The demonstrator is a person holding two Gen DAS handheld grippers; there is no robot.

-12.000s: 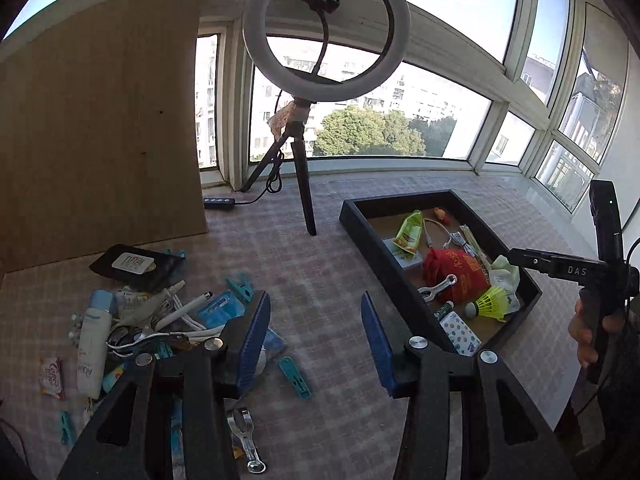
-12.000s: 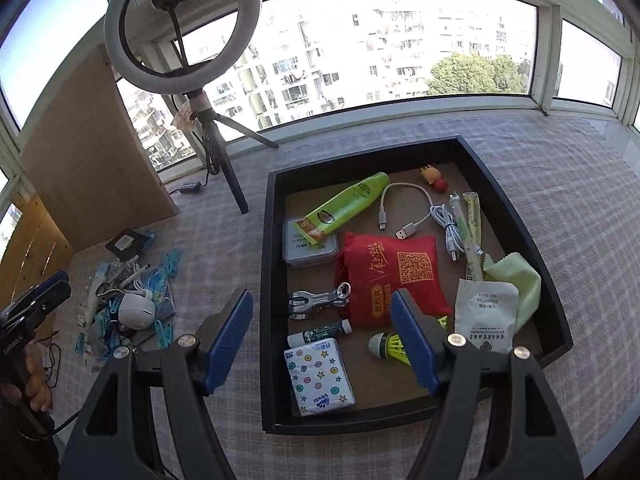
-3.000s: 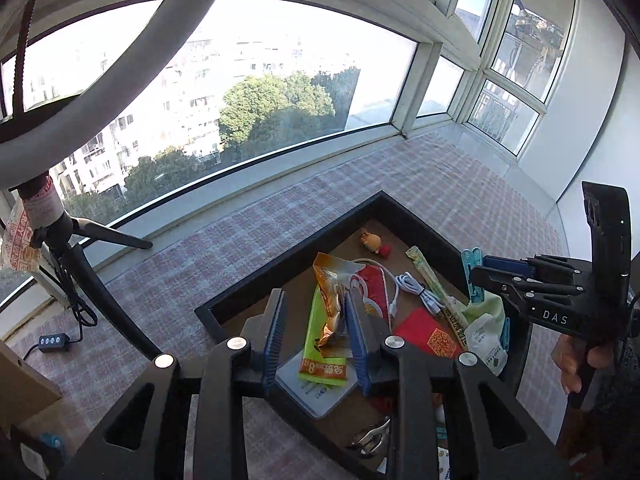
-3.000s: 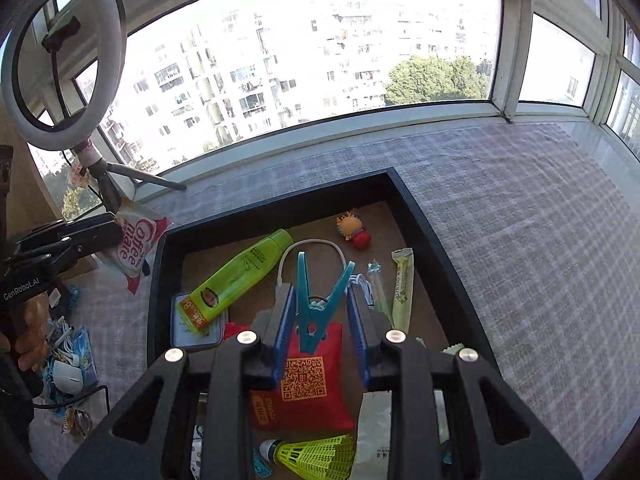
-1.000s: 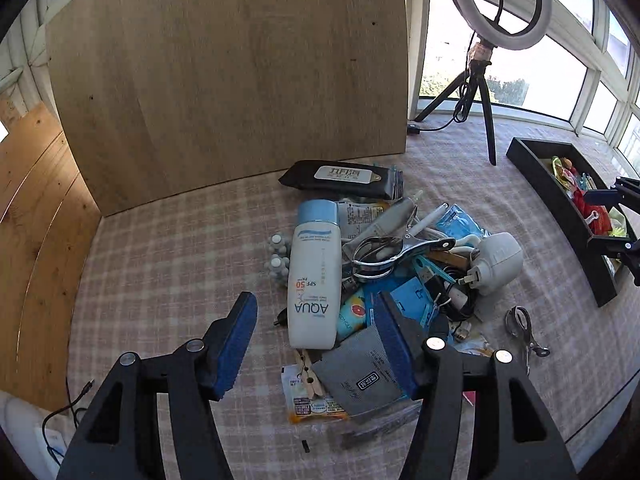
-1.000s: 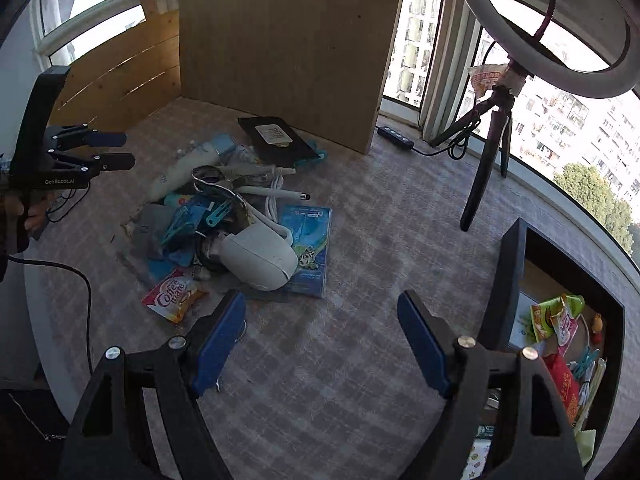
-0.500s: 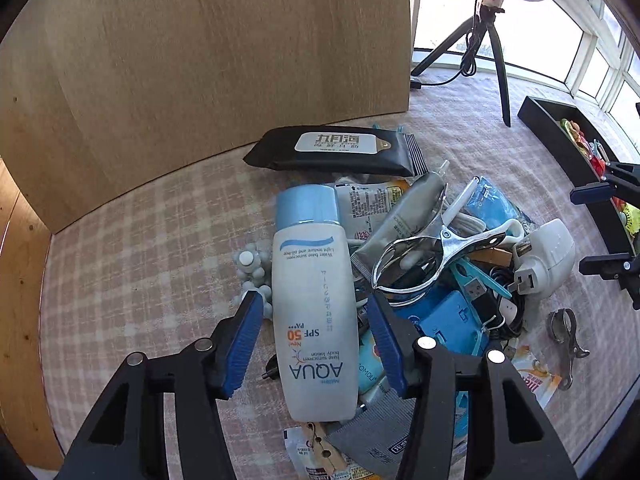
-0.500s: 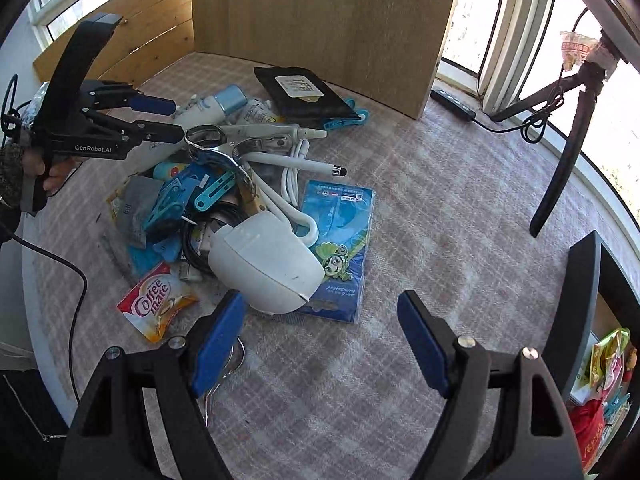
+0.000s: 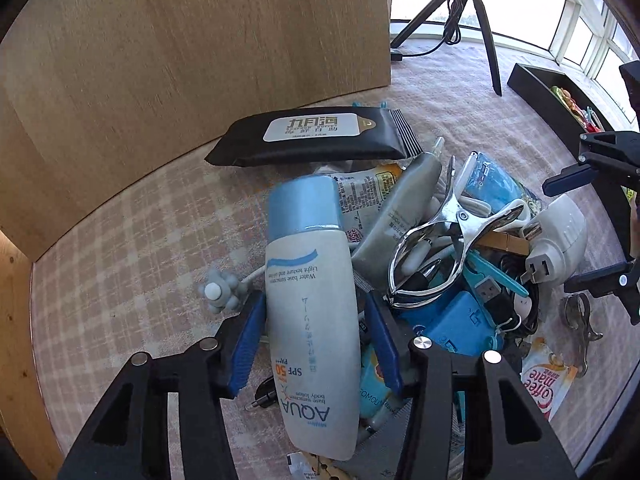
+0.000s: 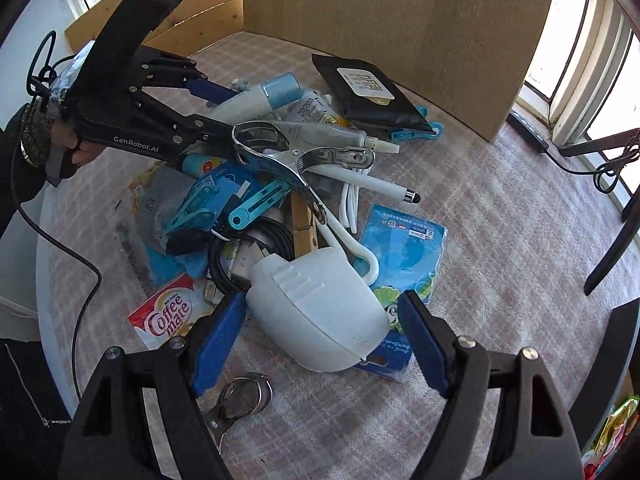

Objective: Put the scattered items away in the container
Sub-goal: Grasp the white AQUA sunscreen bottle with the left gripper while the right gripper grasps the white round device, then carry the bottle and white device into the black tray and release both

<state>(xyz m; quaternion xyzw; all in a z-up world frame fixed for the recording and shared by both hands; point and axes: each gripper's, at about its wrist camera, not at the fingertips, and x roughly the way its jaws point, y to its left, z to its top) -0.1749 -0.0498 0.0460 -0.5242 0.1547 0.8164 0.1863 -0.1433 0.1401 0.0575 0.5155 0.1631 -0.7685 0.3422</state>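
Left tongs: closing around sunscreen bottle; pad contact cannot be told.
Right tongs: apart, astride white charger.

A tall light-brown wooden board stands upright on the pink-checked cloth-covered tabletop. A black tripod stand rises near the bright windows, trailing a black cable.
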